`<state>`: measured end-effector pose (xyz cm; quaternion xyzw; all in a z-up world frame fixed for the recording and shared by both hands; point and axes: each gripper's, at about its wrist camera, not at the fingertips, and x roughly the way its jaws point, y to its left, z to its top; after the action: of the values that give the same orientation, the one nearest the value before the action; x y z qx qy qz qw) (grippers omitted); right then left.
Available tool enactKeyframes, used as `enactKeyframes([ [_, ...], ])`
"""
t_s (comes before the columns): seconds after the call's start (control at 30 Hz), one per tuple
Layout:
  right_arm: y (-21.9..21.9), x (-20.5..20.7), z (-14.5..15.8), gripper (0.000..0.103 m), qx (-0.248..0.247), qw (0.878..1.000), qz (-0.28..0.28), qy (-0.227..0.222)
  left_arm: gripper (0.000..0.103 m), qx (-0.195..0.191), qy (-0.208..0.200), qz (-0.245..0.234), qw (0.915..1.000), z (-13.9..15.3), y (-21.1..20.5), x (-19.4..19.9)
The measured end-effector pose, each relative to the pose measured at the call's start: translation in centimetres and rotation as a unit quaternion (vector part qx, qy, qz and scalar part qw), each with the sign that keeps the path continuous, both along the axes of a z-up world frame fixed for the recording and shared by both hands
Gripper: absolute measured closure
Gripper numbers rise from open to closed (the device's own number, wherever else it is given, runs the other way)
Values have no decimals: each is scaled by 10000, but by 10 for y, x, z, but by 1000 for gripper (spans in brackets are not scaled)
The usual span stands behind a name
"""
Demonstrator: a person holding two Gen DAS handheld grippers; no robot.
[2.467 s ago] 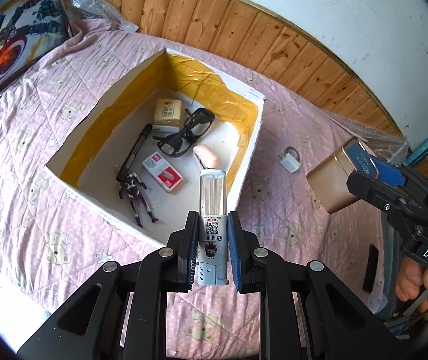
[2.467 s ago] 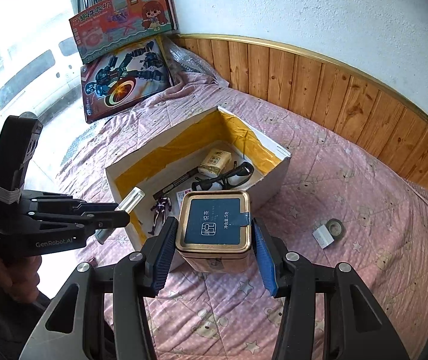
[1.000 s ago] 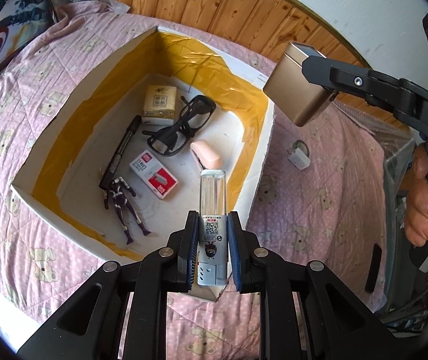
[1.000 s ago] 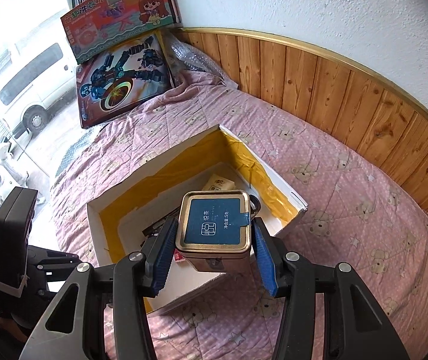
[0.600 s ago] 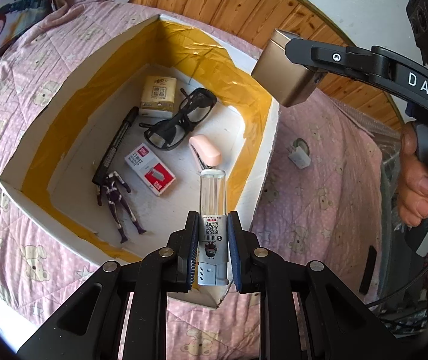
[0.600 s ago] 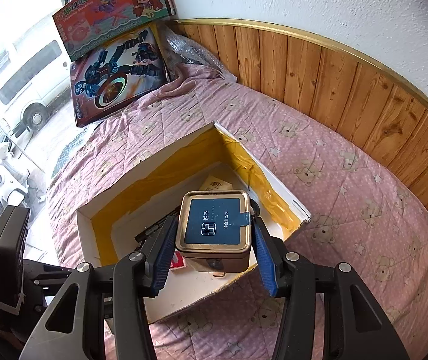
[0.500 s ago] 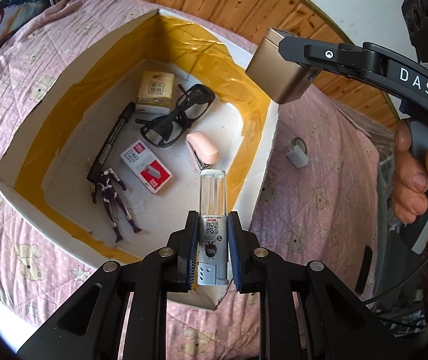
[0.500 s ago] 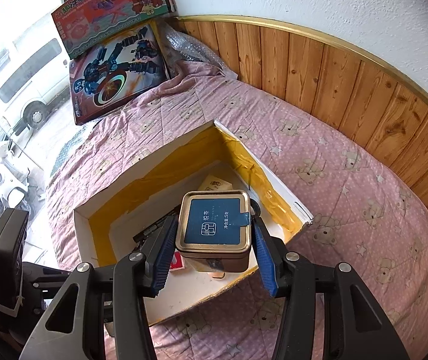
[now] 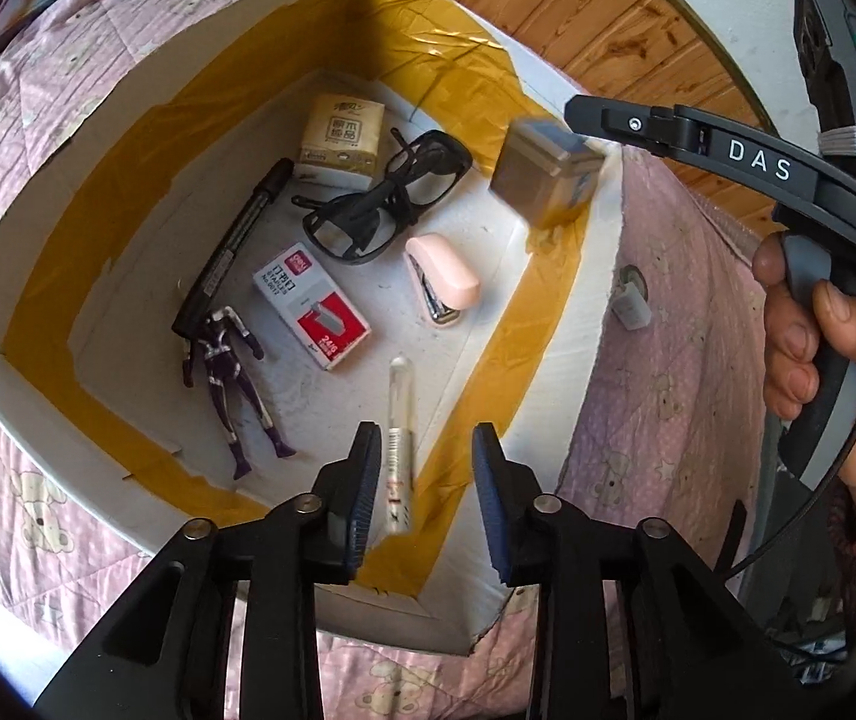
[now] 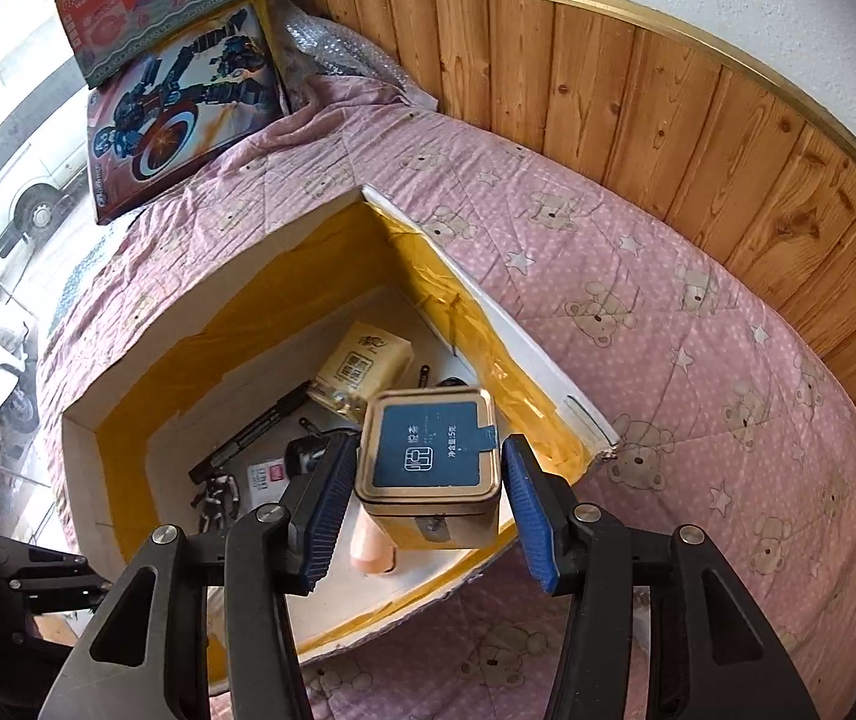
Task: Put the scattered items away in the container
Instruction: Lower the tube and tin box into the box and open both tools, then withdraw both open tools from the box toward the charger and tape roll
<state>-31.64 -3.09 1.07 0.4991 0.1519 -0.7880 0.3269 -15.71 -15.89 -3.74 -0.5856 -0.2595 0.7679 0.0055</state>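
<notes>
1. In the lower centre of the left wrist view, the left gripper [image 9: 426, 483] is opening its jaws; the clear tube [image 9: 399, 444] between them is blurred and touches neither pad, seemingly dropping into the white box [image 9: 553, 324].
2. In the lower centre of the right wrist view, the right gripper [image 10: 428, 501] is spreading too; the gold tin [image 10: 430, 471] sits tilted and blurred between the pads with gaps either side, above the box's near corner.
3. Already on the box floor: action figure [image 9: 230, 378], staple box [image 9: 311, 315], pink stapler [image 9: 442, 288], black marker [image 9: 233, 243], black glasses [image 9: 383, 198], tissue pack [image 9: 341, 141].
4. Still outside, right of the box on the pink quilt [image 9: 667, 372]: a small white charger [image 9: 631, 306].
</notes>
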Motion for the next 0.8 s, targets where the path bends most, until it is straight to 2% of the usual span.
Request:
enactKeyframes([
  [0.3,12,4,8,51,-213,9996,-176,-85,69,76,-55,-31,10000,2,-5,-4],
  [0.8,2,27,12,51,-363,9992,66,-171,69,-322,275,-29,9991,39,-10,9],
])
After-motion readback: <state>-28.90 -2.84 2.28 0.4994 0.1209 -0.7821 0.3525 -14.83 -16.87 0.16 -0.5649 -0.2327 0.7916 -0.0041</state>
